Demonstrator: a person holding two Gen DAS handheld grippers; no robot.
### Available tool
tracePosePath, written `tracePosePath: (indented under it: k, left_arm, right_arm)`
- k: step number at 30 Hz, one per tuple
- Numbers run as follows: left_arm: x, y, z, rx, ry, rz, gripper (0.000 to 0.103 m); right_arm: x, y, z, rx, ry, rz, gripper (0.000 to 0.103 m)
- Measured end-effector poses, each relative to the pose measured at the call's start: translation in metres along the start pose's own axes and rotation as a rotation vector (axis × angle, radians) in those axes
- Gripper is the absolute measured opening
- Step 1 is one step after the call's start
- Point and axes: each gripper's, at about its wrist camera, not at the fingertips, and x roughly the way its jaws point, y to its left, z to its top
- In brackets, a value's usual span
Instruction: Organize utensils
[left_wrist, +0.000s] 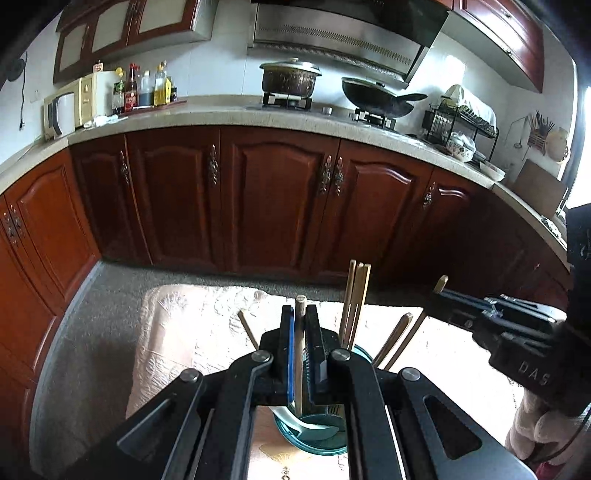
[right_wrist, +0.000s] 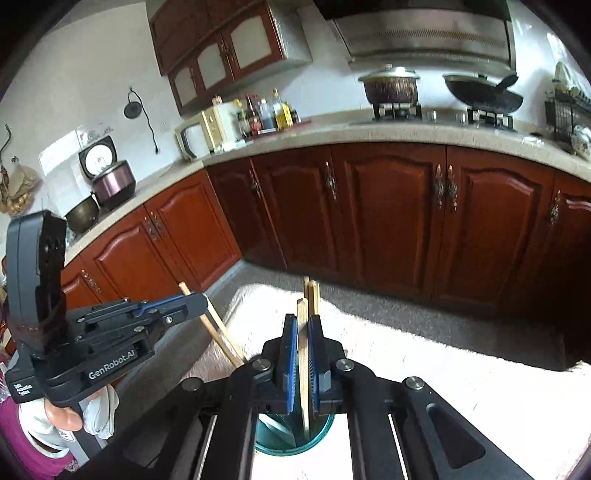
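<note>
At the bottom centre of the left wrist view, the left gripper (left_wrist: 299, 314) points forward and downward, its jaws pressed together on a single wooden chopstick (left_wrist: 298, 354) that runs upright between the blue pads. The chopstick's lower end reaches into a teal glass cup (left_wrist: 314, 435) just under the fingers; its rounded top stands slightly above the fingertips. The cup stands on a pale cloth-covered bench (left_wrist: 177, 332) and holds more chopsticks (left_wrist: 355, 302), leaning up and to the right behind the gripper. At the right edge of that view the right gripper (left_wrist: 439, 295) comes in sideways, tilted down toward the cup, with a gloved hand (left_wrist: 535, 432) below it.

In the right wrist view, the right gripper (right_wrist: 303, 325) is likewise angled downward, pinching a wooden chopstick (right_wrist: 303, 362) upright between its pads, with the same cup (right_wrist: 291, 435) directly beneath. The left gripper (right_wrist: 201, 301) enters from the left of the frame, gripped from below by a gloved hand (right_wrist: 70, 417), a chopstick (right_wrist: 214, 325) slanting down past its tip.
</note>
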Motion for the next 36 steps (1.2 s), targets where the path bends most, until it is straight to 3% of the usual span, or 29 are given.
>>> tracePosePath:
  k: [5,16,19,21,23,27,36]
  left_arm:
    - [0.01,-0.001,-0.005,-0.01,0.022,0.0,0.005]
    - [0.013,-0.002,-0.009,-0.036,0.041,-0.012,0.007]
    - [0.009,-0.003,-0.01,-0.045,0.038,-0.016,0.024]
    - [0.005,-0.004,-0.012,-0.049,0.027,-0.017,0.044]
    - [0.001,-0.005,-0.013,-0.05,0.01,-0.01,0.05]
    - [-0.006,-0.008,-0.018,-0.044,-0.005,0.006,0.058]
    - [-0.016,-0.014,-0.037,-0.035,-0.033,0.071,0.061]
  right_arm:
    - [0.02,-0.008,-0.011,0.023,0.044,0.004,0.007]
    - [0.027,-0.02,-0.022,0.068,0.075,0.005,0.019]
    - [0.023,-0.021,-0.024,0.077,0.074,0.001,0.022]
    - [0.021,-0.021,-0.028,0.082,0.072,0.001,0.024]
    - [0.019,-0.02,-0.033,0.085,0.074,0.002,0.024]
    - [0.015,-0.014,-0.043,0.08,0.078,-0.005,0.026]
    - [0.003,-0.006,-0.063,0.078,0.064,-0.048,0.031]
